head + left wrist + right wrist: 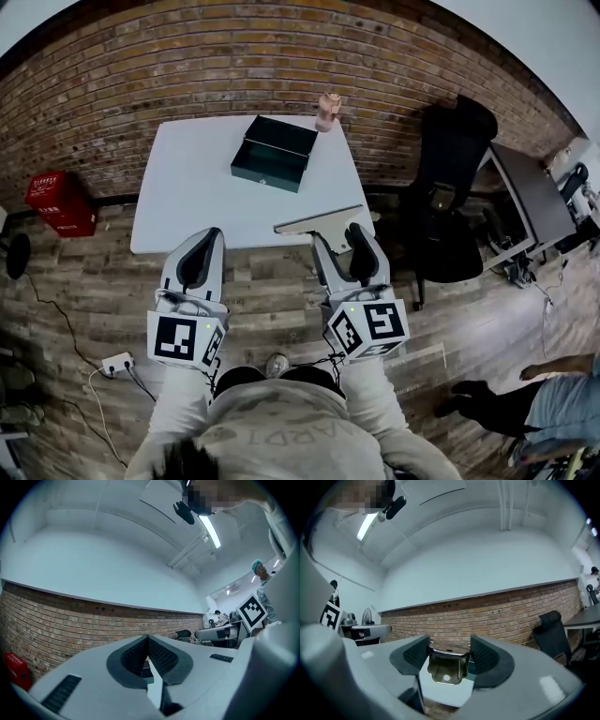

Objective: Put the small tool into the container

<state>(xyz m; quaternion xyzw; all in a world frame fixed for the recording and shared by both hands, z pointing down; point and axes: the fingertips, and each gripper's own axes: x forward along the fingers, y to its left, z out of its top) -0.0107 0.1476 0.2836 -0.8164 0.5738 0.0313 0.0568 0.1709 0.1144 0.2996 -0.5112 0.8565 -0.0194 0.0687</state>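
Two grippers hang at the near edge of the white table (187, 202). The left gripper (204, 240) has its jaws pressed together with nothing between them. The right gripper (338, 234) clamps the metal handle of the small tool (314, 221), whose wide flat blade sits over the table's near right corner. The open dark green container (273, 153) rests toward the table's far side, well apart from the tool. A pink object (328, 111) stands at the table's far edge.

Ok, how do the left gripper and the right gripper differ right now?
The left gripper has its jaws pressed together; the right gripper has them apart, clamped on a wide-bladed metal tool. The left gripper carries nothing; the right gripper carries that tool. Both are grey with black-and-white marker cubes.
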